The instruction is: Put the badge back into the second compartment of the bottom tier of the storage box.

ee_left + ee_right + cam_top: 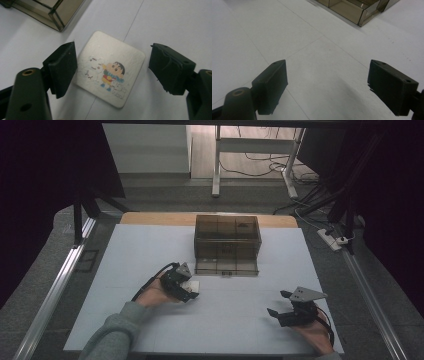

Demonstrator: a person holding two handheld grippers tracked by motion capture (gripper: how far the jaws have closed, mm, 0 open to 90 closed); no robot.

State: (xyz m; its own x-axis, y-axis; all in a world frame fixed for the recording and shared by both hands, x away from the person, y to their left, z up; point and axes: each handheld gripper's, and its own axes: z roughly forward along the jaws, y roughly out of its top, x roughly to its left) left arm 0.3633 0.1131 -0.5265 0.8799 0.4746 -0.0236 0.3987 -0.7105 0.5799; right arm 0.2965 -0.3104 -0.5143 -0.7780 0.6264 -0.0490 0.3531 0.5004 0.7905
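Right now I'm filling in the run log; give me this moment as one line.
left gripper: open, jaws either side of cartoon card | card: flat on table | right gripper: open, nothing between jaws | box: untouched

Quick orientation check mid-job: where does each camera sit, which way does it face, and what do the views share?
High view: above the person's side, facing forward and down on the table; forearms, left gripper and right gripper show.
Left gripper view: rides the left gripper, looking down on a cartoon coaster between its open jaws.
Right gripper view: rides the right gripper, open jaws over bare table.
Shared: the smoky plastic box appears in all three.
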